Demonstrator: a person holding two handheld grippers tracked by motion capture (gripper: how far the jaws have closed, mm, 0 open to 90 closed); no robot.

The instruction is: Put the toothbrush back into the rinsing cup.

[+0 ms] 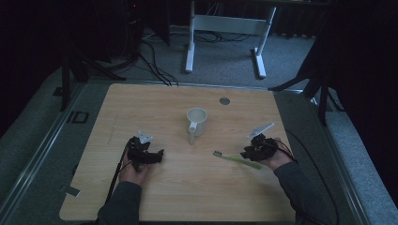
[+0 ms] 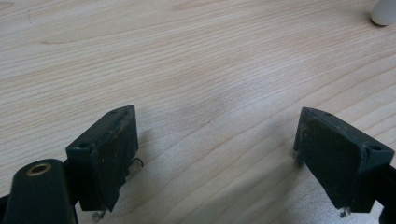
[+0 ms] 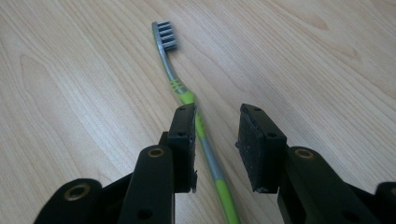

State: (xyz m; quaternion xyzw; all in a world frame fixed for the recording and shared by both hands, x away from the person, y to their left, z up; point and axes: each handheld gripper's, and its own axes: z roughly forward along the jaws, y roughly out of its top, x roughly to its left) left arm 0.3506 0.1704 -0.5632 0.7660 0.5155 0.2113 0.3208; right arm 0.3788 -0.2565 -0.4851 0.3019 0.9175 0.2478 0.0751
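Observation:
A green and grey toothbrush (image 1: 237, 160) lies flat on the wooden table (image 1: 187, 197), bristle head to the left. My right gripper (image 1: 251, 151) is low over its handle end. In the right gripper view the toothbrush (image 3: 180, 88) runs between the jaws of my right gripper (image 3: 217, 114), close against the left one, with a gap to the right pad; the jaws are open. A white mug (image 1: 197, 121) stands upright at mid-table. My left gripper (image 1: 149, 154) rests at the left, and in its own view my left gripper (image 2: 217, 121) is wide open over bare wood.
A small grey round disc (image 1: 225, 100) is set into the table near the far edge. Beyond the table stand the white legs of a desk frame (image 1: 190, 47), with cables on the floor. The mug's base (image 2: 384, 11) shows at the top right of the left gripper view.

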